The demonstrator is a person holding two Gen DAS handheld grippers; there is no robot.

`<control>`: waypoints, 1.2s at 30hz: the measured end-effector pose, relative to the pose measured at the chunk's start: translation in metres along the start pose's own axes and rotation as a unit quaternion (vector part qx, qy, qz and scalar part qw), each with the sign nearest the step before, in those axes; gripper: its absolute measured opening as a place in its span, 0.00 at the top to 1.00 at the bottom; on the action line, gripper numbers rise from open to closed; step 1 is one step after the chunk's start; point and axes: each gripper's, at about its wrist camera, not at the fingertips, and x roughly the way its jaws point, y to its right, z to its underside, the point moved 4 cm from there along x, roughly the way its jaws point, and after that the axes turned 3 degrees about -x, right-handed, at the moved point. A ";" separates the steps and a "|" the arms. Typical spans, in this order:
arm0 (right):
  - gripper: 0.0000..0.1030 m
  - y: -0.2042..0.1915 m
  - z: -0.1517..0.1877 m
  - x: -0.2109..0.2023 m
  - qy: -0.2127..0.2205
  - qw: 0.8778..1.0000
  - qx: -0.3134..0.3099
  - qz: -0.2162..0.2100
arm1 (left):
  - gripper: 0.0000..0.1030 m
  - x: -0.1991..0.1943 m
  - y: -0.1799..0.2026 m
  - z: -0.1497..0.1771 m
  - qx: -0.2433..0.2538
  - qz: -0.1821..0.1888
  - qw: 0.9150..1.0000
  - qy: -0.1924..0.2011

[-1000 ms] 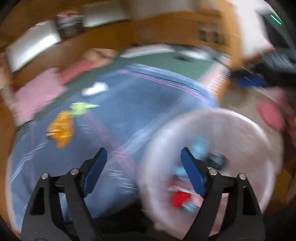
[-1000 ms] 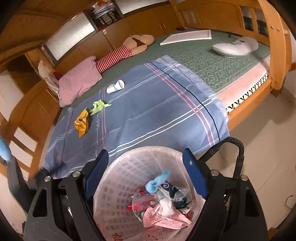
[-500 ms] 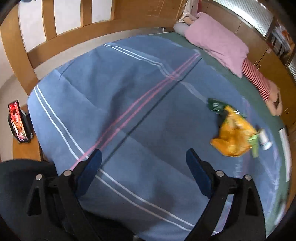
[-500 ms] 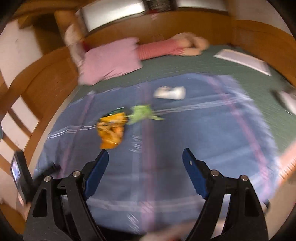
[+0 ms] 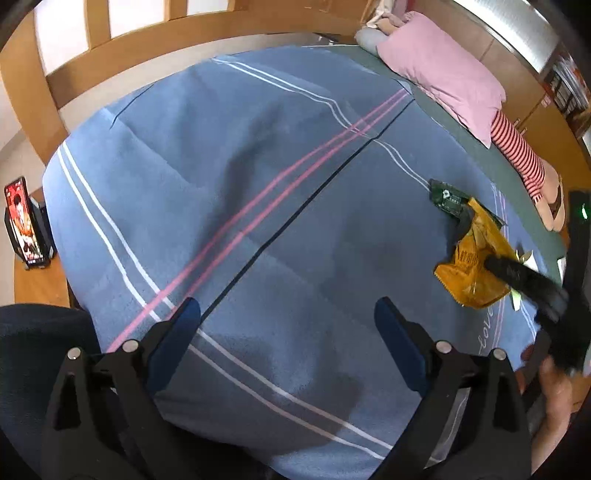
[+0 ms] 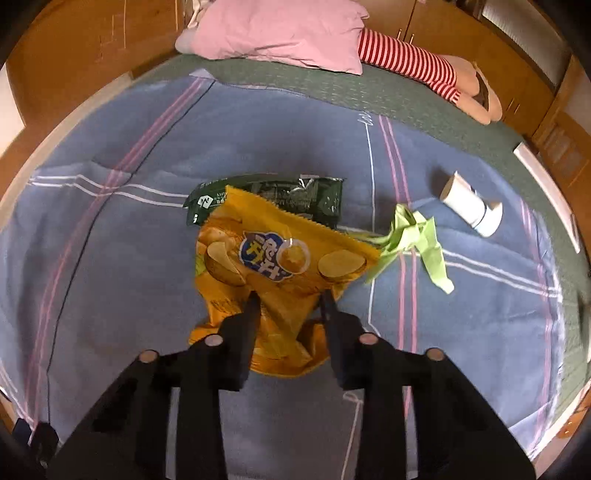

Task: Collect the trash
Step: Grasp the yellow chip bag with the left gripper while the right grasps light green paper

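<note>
Right tongs [image 6: 288, 299]: jaws closing, with the near end of the yellow crisp bag [image 6: 280, 266] between the two fingers; the foil bunches up in the gap, and the fingertips [image 6: 252, 301] sit against the bag on either side. Read as pinching the bag. In the left wrist view the same bag [image 5: 471, 266] appears at the right, with the right tongs [image 5: 480, 242] coming in from the right edge over it and a hand [image 5: 554, 387] behind them.

Left tongs [image 5: 288, 314]: jaws spread wide and opening, nothing between them, hanging over a bare part of the blue striped blanket [image 5: 240, 192] well to the left of the trash.

Position of trash, all on the blanket on the bed:
- Yellow crisp bag: centre of the right wrist view, crumpled at its near end.
- Dark green wrapper [image 6: 280, 195]: just beyond the crisp bag, partly covered by its far edge.
- Light green scrap [image 6: 413, 240]: just right of the crisp bag, touching or nearly touching its right corner.
- White paper cup [image 6: 471, 208]: lying on its side, farther right, apart from the scrap.

Surroundings: a pink pillow [image 6: 280, 31] and a red-striped soft toy [image 6: 424, 68] lie at the far end on the green mattress cover [image 6: 332, 88]. A lit phone [image 5: 24, 225] stands on a wooden surface at the left of the left wrist view.
</note>
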 end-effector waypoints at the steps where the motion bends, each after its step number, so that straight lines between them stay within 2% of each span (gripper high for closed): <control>1: 0.72 0.003 0.004 -0.004 -0.004 1.000 0.010 -0.028 | 0.08 -0.001 -0.002 -0.001 -0.008 0.003 1.000 0.002; 4: 0.73 0.004 0.015 -0.020 -0.012 0.994 0.022 -0.109 | 0.08 -0.004 -0.008 -0.003 -0.030 0.013 0.999 0.007; 6: 0.69 -0.007 0.026 -0.034 -0.037 0.982 -0.011 -0.184 | 0.08 -0.006 -0.015 -0.004 -0.052 0.021 0.998 0.010; 7: 0.67 -0.009 0.028 -0.040 -0.040 0.980 -0.017 -0.196 | 0.08 -0.007 -0.018 -0.004 -0.061 0.023 0.998 0.010; 8: 0.53 -0.005 0.028 -0.048 -0.035 0.978 -0.014 -0.206 | 0.08 -0.006 -0.020 -0.004 -0.068 0.025 0.997 0.008; 9: 0.32 0.002 0.026 -0.055 -0.023 0.977 -0.001 -0.211 | 0.08 -0.004 -0.020 -0.003 -0.072 0.027 0.997 0.003; 11: 0.23 0.033 0.011 -0.066 0.031 0.981 0.049 -0.184 | 0.08 -0.002 -0.018 -0.001 -0.067 0.028 0.997 -0.006; 13: 0.23 0.070 -0.006 -0.060 0.059 0.988 0.105 -0.101 | 0.08 -0.002 -0.015 0.001 -0.056 0.027 0.998 -0.008; 16: 0.23 0.103 -0.022 -0.031 0.046 0.985 0.159 -0.042 | 0.08 -0.003 -0.010 0.004 -0.038 0.025 0.999 -0.007; 19: 0.23 0.120 -0.033 0.009 0.010 0.982 0.188 0.015 | 0.08 0.000 -0.005 0.006 -0.026 0.023 0.999 -0.013; 22: 0.23 0.122 -0.041 0.037 -0.003 0.979 0.201 0.031 | 0.08 0.001 -0.003 0.007 -0.022 0.025 0.999 -0.017; 24: 0.23 0.120 -0.046 0.051 -0.007 0.979 0.194 0.057 | 0.08 0.003 -0.001 0.007 -0.017 0.023 0.999 -0.017; 26: 0.23 0.117 -0.047 0.064 -0.018 0.982 0.175 0.062 | 0.08 0.005 0.001 0.006 -0.014 0.017 1.000 -0.018; 28: 0.44 0.114 -0.041 0.070 -0.031 0.987 0.153 0.047 | 0.08 0.006 0.001 0.006 -0.012 0.019 1.000 -0.020; 29: 0.70 0.113 -0.036 0.073 -0.042 0.989 0.140 0.037 | 0.08 0.006 0.002 0.006 -0.011 0.020 1.000 -0.020; 30: 0.75 0.114 -0.030 0.070 -0.044 0.989 0.134 0.039 | 0.08 0.006 0.002 0.006 -0.009 0.020 1.000 -0.019; 33: 0.78 0.105 -0.017 0.051 -0.026 0.993 0.110 0.014 | 0.08 0.004 0.007 0.007 0.003 0.032 0.999 -0.015; 36: 0.78 0.071 0.010 0.032 -0.038 0.996 0.057 -0.054 | 0.08 0.000 0.009 0.006 0.011 0.035 0.999 -0.006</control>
